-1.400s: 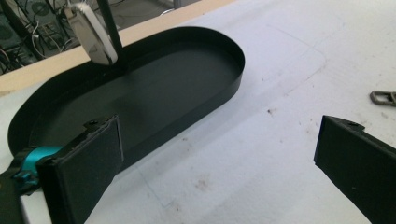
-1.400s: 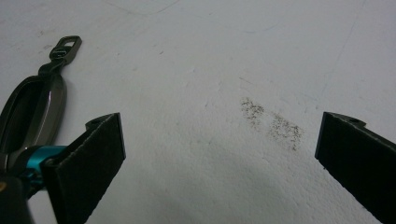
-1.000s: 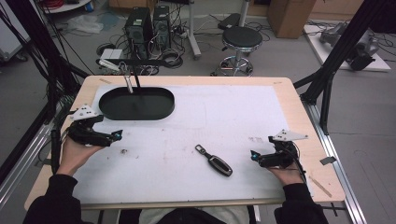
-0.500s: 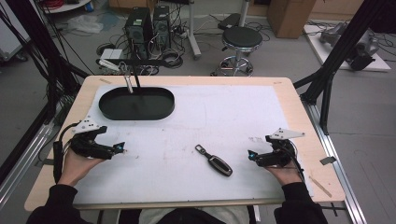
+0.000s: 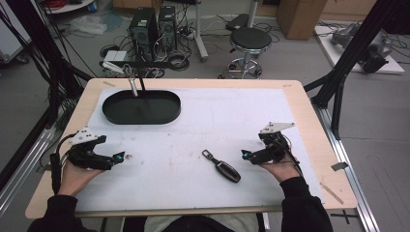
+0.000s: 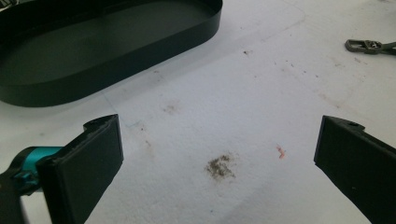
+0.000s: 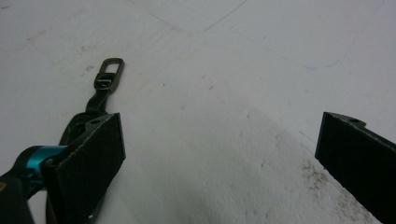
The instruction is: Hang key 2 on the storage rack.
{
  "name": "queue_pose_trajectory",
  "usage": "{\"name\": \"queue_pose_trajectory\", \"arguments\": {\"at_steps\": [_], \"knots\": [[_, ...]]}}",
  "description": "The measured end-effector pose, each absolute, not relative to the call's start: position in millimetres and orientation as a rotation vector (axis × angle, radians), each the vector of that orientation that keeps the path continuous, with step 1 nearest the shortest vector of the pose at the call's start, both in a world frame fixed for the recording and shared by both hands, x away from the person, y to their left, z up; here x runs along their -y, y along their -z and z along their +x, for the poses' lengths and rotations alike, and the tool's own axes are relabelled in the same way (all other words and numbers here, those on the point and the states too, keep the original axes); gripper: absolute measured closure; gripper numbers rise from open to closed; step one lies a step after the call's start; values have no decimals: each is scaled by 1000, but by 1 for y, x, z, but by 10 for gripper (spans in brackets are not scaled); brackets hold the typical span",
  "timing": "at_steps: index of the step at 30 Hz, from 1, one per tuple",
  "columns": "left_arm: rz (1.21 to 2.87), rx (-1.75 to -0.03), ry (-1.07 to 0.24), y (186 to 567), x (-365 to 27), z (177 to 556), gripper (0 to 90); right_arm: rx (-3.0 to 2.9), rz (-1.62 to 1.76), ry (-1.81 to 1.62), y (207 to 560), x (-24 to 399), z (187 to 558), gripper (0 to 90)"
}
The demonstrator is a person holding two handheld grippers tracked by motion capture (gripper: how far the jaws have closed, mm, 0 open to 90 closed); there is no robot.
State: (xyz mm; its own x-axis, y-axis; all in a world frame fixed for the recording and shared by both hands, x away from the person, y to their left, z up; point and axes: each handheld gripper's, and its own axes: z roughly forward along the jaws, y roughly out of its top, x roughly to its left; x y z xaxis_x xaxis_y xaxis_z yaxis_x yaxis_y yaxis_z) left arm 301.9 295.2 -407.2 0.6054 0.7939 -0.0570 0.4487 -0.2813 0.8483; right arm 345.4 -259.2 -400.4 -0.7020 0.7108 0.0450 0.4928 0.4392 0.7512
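A black car key fob point(image 5: 222, 166) with a metal clip lies on the white table mat, front centre. A black oval tray point(image 5: 141, 107) sits at the back left, its wall seen as tray point(image 6: 112, 51) in the left gripper view. My left gripper point(image 5: 121, 157) rests low at the front left, open, with bare mat between its jaws. My right gripper point(image 5: 244, 154) is open just right of the fob. In the right gripper view the fob's clip point(image 7: 109, 74) lies ahead of the left jaw. The clip point(image 6: 369, 45) also appears far right in the left gripper view.
A thin black stand with a clamp point(image 5: 131, 79) rises at the tray's back edge. The wooden table edge point(image 5: 309, 116) borders the mat. Black frame posts point(image 5: 348, 58) stand at the right. A stool point(image 5: 250, 41) and computers point(image 5: 153, 24) are on the floor behind.
My left gripper has drawn back toward the front edge of the table and slightly left. The right gripper has barely moved. The fob has stayed put.
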Motion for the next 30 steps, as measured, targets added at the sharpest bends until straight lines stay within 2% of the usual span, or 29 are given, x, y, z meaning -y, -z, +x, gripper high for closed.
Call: {"name": "queue_pose_trajectory", "arguments": {"at_steps": [17,30], "knots": [[1941,-1007,-484,421,-302,291,18,-2549,1012,-1105,404,214,352,9],[1955,-1038,-472,438,-313,280,17,-2719,930,-982,417,158,348,9]]}}
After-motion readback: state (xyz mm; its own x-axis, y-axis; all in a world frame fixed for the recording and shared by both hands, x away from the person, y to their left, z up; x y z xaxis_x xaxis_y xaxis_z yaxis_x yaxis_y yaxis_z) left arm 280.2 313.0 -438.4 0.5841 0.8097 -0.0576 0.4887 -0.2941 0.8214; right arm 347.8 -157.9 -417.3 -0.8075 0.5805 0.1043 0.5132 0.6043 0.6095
